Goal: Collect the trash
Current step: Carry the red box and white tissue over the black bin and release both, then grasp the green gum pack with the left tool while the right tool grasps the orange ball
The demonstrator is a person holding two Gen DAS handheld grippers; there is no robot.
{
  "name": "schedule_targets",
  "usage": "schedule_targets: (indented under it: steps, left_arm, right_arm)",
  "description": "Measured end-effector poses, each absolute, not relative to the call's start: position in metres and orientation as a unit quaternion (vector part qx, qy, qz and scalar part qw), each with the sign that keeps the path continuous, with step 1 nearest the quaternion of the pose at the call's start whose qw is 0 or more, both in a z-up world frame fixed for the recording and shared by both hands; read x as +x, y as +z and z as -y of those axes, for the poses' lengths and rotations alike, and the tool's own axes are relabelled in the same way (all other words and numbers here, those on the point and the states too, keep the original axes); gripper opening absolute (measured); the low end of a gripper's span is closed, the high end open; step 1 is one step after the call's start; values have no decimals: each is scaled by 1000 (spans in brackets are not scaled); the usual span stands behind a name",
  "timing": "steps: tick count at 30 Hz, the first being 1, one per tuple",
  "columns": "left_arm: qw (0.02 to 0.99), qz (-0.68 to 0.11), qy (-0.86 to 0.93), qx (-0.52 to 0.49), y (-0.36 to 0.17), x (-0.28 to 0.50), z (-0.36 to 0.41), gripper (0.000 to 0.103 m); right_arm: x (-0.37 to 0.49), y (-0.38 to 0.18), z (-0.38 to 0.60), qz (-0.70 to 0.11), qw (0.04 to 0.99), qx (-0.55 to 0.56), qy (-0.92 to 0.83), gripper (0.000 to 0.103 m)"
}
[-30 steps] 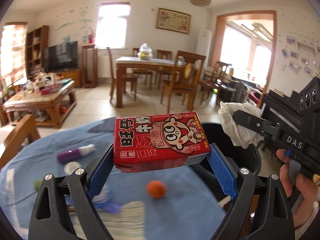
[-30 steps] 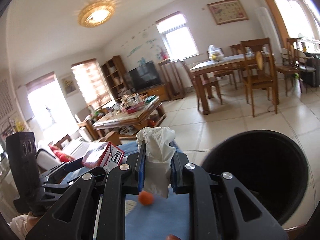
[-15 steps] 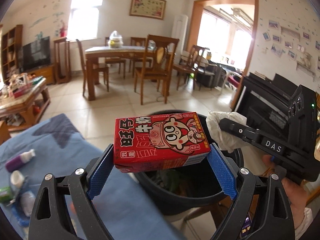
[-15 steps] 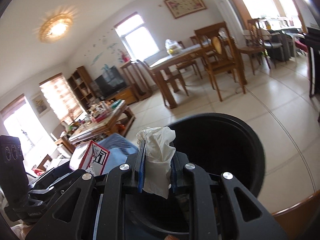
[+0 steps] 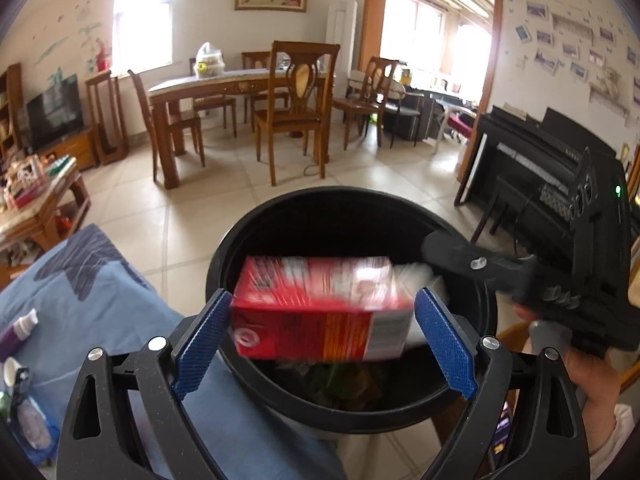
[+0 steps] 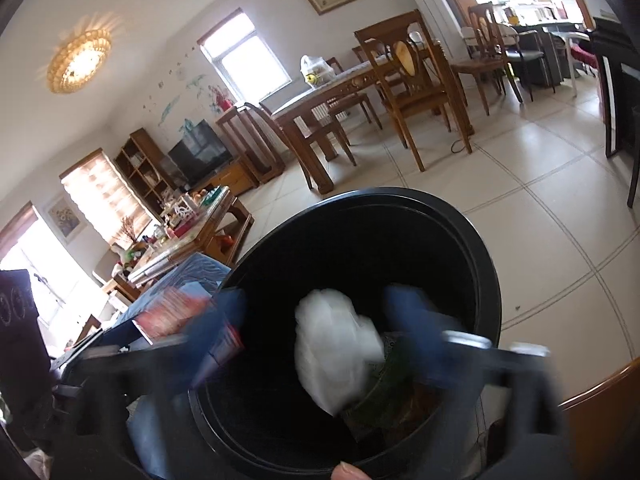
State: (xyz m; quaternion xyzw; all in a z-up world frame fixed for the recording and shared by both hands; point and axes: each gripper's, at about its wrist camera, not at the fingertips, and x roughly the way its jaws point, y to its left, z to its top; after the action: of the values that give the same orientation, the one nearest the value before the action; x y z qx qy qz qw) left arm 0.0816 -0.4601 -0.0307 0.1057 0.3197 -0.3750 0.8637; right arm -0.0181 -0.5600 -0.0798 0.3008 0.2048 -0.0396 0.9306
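A black round trash bin (image 5: 352, 208) stands below both grippers, with green and brown waste at its bottom. In the left wrist view the red milk carton (image 5: 320, 312) is tipped on its side and blurred, dropping between the blue pads of my left gripper (image 5: 322, 296), which stands open. From the right wrist view, my right gripper (image 6: 320, 320) is a blur as its jaws are opening. The white crumpled tissue (image 6: 332, 344) is loose between them, falling into the bin (image 6: 440, 208). One right finger (image 5: 452, 250) reaches over the bin's right rim.
A table under a blue cloth (image 5: 100, 280) lies left of the bin, with a purple bottle (image 5: 20, 328) and small items on it. A black piano (image 5: 540, 168) stands at the right. The dining table and chairs (image 5: 240, 80) are across the tiled floor. A wooden edge (image 6: 600, 400) curves beside the bin.
Both grippers swung from above the blue table to over the bin and sank. The right jaws went from shut on the tissue to wide apart. The carton tipped and slipped down from the left pads.
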Motion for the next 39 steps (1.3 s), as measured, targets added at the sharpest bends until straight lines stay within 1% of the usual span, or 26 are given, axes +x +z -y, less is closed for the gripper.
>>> schedule_targets:
  steps: [6,7,9,16,20,26,32,34,35,36,37,39]
  left_arm:
    - [864,-321,-374,101,-24,79,443,91]
    - [865,-321,-373,100,-23,78,440,94]
    - [868,-316,-370,97,-18,73,430,96]
    - [877,-304,-360,92,-6,60,383,96]
    - [891,-298,-331,90,-4,59,335,96]
    - [907,-299,-282,97,-7,67,242,96]
    - [915,-325,-208,119,-22,93,151,96]
    - [912,-332,-196,140,-28,102,134,93]
    - [908,-339,-194,152,-33,107,126,91]
    - [904,-345,-195,161,-36,112,119,89]
    - [901,-349,-197,165,-38,116,114,89]
    - [893,-362,-206,171,-44,126,102,87]
  right_arm:
    - [-21,-77,558,-202,933,295,-47,98]
    - [-21,-77,557,-203,933,293,-48,98]
    - [-20,-74,551,-205,934,290,-46,98]
    - [-9,-65,526,-215,941,261,-27,98]
    - [4,-58,492,-228,945,236,2,98]
    - [20,-52,429,-248,947,196,53,98]
    - [38,-58,377,-280,942,161,95,98]
    - [44,-60,358,-295,939,144,103,95]
    - [47,-62,351,-302,938,133,106,90]
    - [50,-64,343,-312,936,120,106,87]
    - [54,-65,336,-321,935,109,106,85]
    - [62,-68,323,-340,930,90,103,74]
